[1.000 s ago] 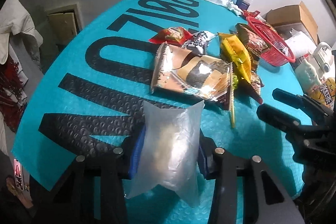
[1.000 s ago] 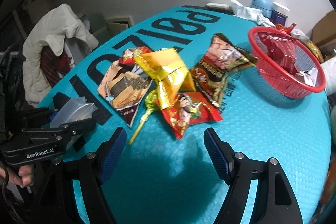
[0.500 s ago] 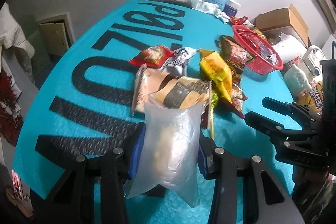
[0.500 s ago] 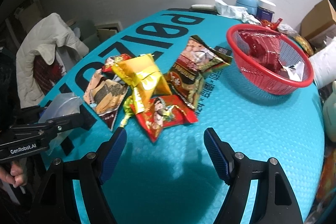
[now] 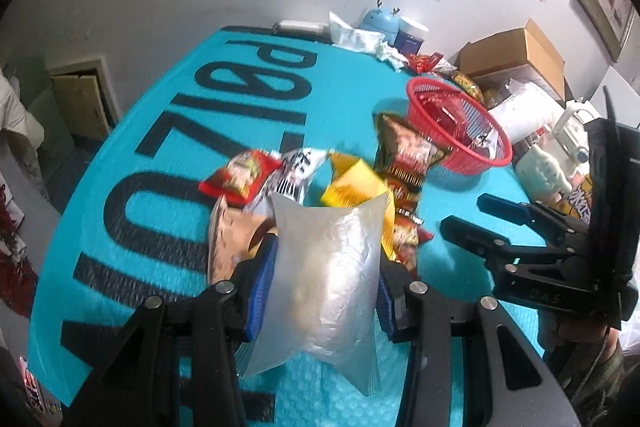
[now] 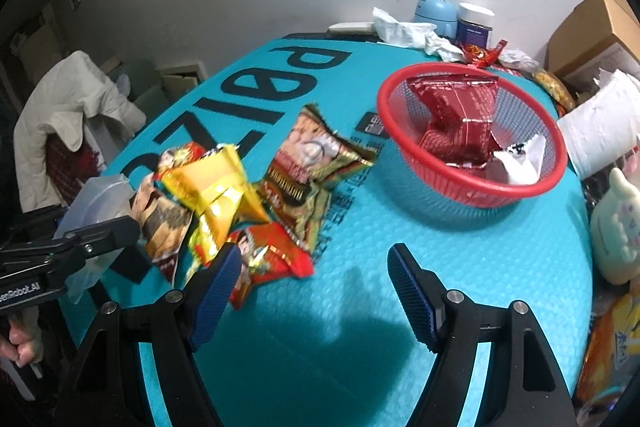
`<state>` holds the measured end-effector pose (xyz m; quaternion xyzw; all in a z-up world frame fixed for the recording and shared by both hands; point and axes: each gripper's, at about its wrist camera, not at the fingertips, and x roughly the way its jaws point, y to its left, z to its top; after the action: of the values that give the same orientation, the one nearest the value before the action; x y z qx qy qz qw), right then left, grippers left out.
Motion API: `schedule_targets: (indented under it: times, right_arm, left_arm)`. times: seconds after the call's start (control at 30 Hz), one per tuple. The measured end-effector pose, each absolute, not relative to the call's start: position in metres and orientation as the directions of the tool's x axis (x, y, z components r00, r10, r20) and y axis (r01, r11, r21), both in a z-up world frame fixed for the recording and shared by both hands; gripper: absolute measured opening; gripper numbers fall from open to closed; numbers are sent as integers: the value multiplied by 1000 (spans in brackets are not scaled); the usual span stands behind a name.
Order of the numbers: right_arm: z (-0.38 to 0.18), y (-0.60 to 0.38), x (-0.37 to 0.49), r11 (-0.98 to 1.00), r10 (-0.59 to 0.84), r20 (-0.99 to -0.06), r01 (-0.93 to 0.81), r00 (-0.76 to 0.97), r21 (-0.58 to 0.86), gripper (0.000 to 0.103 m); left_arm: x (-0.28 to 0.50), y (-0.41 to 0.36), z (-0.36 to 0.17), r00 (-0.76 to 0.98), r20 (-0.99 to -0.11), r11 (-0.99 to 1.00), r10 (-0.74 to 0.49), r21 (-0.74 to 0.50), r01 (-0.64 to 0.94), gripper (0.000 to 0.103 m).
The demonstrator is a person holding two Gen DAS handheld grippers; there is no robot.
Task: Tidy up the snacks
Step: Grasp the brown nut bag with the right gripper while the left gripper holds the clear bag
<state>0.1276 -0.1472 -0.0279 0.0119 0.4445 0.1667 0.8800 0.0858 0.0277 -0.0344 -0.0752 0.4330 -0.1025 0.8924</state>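
Note:
My left gripper [image 5: 324, 287] is shut on a clear plastic snack bag [image 5: 326, 279], held above the near part of the teal table [image 5: 160, 147]. It also shows in the right wrist view [image 6: 96, 203]. A pile of snack packets lies mid-table: a yellow one [image 6: 216, 195], a red and gold one [image 6: 312, 171], a small red one [image 6: 272, 263]. A red basket [image 6: 472, 183] at the right holds a dark red packet [image 6: 460, 119]. My right gripper [image 6: 312, 287] is open and empty over the table's near side, right of the pile.
A blue jar [image 6: 474, 27], a light blue gadget [image 6: 436, 13] and crumpled tissue [image 6: 404, 31] stand at the table's far edge. Cardboard boxes [image 5: 516, 55] and a cream bottle [image 6: 616, 227] are at the right. A chair with a white jacket [image 6: 68, 107] stands at the left.
Both grippers have moved forward and right toward the basket. The left one still carries the clear bag, now over the near edge of the snack pile.

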Motion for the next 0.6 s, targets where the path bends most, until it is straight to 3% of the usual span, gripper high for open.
schedule_targets:
  times: [0.6]
  right_arm:
    - [-63,-134,183,938,345,-761,-178,550,297,73]
  left_arm:
    - [121,44,-39,610,-755,967,-241,-237,89,43]
